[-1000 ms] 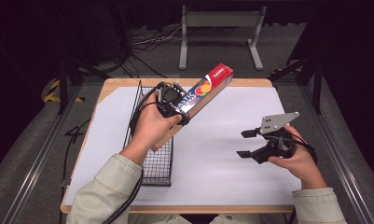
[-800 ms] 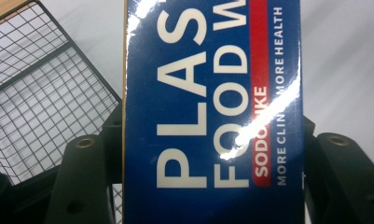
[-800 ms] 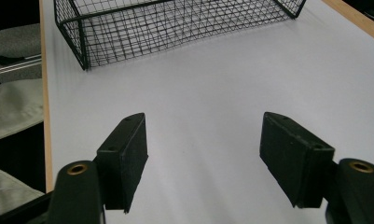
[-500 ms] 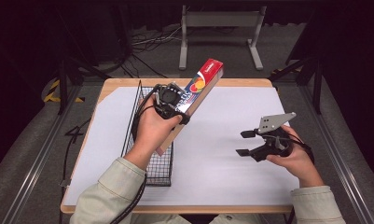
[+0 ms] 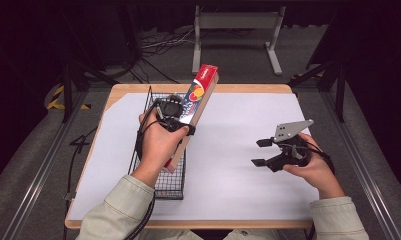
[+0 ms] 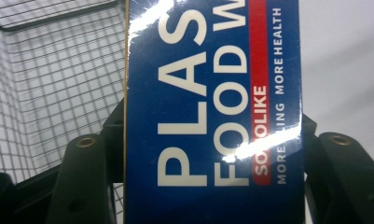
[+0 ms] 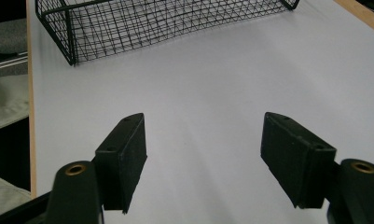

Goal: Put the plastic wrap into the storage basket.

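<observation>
Left gripper (image 5: 174,116) clamps the plastic food wrap box (image 5: 194,110) over the wire basket (image 5: 160,182).
Right gripper (image 5: 262,152) gapes empty (jaws just widened slightly) near the table's right edge.

One box (image 5: 195,107), one wire basket (image 5: 170,182), apparently empty

The box of plastic food wrap (image 5: 195,102) is long and narrow, with a blue face, white lettering, a red end and a fruit picture. It is held off the desk (image 5: 238,150), tilted, its red end raised toward the far edge and its lower end over the wire basket (image 5: 170,187). The left hand-held gripper (image 5: 175,117) clamps its middle.
</observation>
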Demonstrator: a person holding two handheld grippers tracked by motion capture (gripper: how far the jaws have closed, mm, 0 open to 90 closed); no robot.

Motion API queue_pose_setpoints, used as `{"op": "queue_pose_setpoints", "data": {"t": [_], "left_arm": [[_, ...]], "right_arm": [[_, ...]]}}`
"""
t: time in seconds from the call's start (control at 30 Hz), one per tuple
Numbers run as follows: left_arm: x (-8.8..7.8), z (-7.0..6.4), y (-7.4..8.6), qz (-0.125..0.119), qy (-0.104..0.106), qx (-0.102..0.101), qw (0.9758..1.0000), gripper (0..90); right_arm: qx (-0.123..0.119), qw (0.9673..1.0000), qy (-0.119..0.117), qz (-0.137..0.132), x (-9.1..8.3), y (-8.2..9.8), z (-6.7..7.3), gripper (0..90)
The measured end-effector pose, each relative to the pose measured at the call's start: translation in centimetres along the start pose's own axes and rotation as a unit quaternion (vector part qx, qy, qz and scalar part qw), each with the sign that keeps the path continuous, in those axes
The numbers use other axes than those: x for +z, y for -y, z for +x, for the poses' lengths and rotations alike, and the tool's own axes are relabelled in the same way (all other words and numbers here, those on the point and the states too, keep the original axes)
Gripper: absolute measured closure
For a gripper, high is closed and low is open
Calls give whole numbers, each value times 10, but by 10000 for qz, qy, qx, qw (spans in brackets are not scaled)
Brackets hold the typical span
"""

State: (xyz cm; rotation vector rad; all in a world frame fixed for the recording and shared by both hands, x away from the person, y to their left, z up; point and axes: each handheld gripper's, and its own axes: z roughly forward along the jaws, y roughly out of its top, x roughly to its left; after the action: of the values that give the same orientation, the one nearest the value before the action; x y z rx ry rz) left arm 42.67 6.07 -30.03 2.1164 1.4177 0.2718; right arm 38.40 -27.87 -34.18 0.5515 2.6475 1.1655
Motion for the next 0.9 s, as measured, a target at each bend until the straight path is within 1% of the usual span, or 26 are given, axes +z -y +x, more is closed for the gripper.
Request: {"op": "queue_pose_setpoints", "data": {"t": [0.1, 0.13, 0.17, 0.2, 0.27, 0.3, 0.43, 0.5, 0.53, 0.63, 0.67, 0.8, 0.83, 0.9], "left_arm": [[2, 5, 5, -42, -127, -146, 9998, 397], [2, 5, 5, -42, -127, -146, 9998, 397], [3, 8, 8, -40, -153, -200, 9997, 397], [3, 8, 8, -40, -153, -200, 9997, 397], [3, 12, 11, -56, -93, -313, 9995, 396], [3, 13, 12, -62, -90, -331, 9994, 396], [2, 19, 16, -132, -221, -493, 9984, 396], [2, 20, 19, -204, -286, -512, 9981, 396], [2, 21, 21, -220, -329, -530, 9978, 396], [5, 25, 26, -199, -307, -703, 9969, 395], [6, 26, 26, -189, -334, -714, 9967, 395], [9, 30, 29, -209, -458, -862, 9950, 395], [10, 30, 30, -224, -494, -942, 9941, 395], [12, 31, 31, -244, -546, -1009, 9931, 394]], "right_arm": [[-6, 10000, 0, -1, 1, -1, -1, 317], [-6, 10000, 0, -1, 1, -1, -1, 317], [4, 10000, -10, -5, 1, -1, -1, 316], [4, 10000, -10, -5, 1, -1, -1, 316], [17, 10000, -23, -17, 2, 0, -2, 316], [16, 10000, -24, -13, 2, 0, -2, 316], [32, 10000, -15, -18, 1, 0, -2, 315], [35, 10000, -13, -20, 1, 0, -2, 315], [37, 10000, -16, -24, 0, 0, -2, 315], [37, 10000, -10, 7, 2, 1, -3, 317], [43, 10000, -3, 16, 3, 1, -3, 317], [37, 10000, 14, 36, 3, 2, -2, 317], [36, 10000, 19, 32, 3, 2, -3, 317], [42, 10000, 28, 28, 2, 2, -3, 317]]}}
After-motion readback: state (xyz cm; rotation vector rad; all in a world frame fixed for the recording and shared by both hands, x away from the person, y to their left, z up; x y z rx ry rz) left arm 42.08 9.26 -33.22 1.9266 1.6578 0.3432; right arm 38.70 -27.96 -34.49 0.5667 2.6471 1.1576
